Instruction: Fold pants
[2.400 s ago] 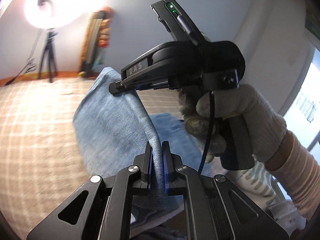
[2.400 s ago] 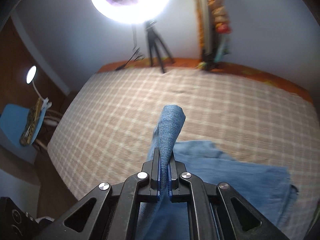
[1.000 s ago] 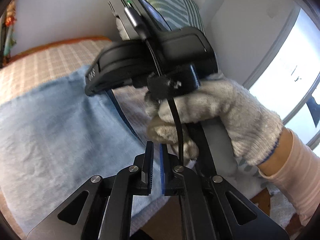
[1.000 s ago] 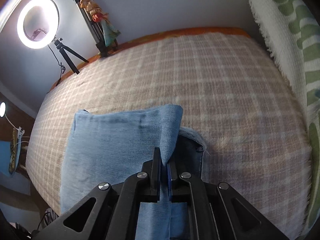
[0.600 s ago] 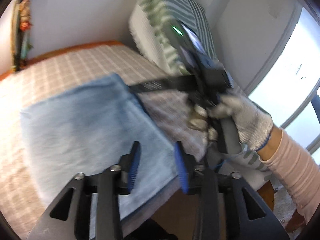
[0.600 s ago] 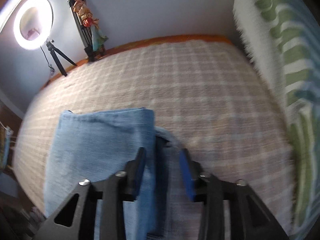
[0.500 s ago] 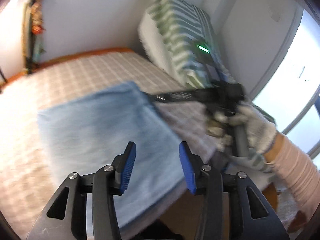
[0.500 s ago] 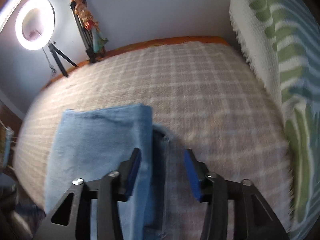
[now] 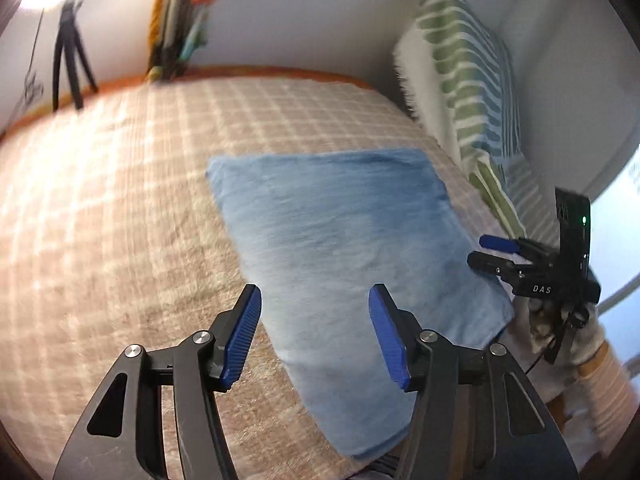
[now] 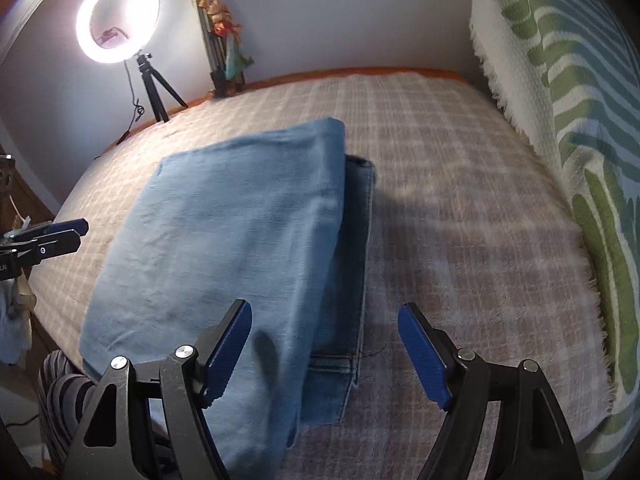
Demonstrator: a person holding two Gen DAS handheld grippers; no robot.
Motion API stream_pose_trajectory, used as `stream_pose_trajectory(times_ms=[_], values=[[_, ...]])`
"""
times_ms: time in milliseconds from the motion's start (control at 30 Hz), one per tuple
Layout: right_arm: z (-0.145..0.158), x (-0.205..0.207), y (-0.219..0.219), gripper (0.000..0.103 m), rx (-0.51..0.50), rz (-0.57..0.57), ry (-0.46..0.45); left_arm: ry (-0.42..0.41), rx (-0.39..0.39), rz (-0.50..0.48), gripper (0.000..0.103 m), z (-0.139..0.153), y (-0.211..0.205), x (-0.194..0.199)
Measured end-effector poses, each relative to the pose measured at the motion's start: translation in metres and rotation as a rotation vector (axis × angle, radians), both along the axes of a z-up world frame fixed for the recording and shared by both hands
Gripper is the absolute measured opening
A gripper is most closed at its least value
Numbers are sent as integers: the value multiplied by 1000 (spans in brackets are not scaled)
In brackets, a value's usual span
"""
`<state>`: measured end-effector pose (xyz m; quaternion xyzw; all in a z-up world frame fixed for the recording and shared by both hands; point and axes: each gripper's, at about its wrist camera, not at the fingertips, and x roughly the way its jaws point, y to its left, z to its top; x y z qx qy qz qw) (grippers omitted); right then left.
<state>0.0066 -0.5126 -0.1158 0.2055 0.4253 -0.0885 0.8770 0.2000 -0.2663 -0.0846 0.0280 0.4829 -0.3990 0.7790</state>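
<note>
Both let go: the left gripper [image 9: 314, 336] and right gripper [image 10: 324, 354] are opening empty and pulling back, leaving the jeans [image 10: 224, 248] folded flat on the checked bedspread [image 10: 460, 208] — fold looks done.

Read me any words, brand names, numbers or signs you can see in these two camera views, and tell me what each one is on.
"DAS": white letters on the black body of the right gripper, seen in the left wrist view.
The left gripper shows pale marks at the left edge of the right wrist view, too small and cut off to read.
No readable text on the pants, the checked bedspread or the striped blanket.
</note>
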Motion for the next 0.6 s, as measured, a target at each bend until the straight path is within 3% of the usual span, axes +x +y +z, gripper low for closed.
stream_pose_trajectory(times_ms=[233,400,600], values=[[-12,13,-39,85,202,6,-62,130,-23,44,56,-26,6,16],[-32,27,-52,85,310,44,-66,172,-38,55,56,-40,3,22],[-38,35,-48,91,330,92,-103,188,-55,56,56,-50,3,28]])
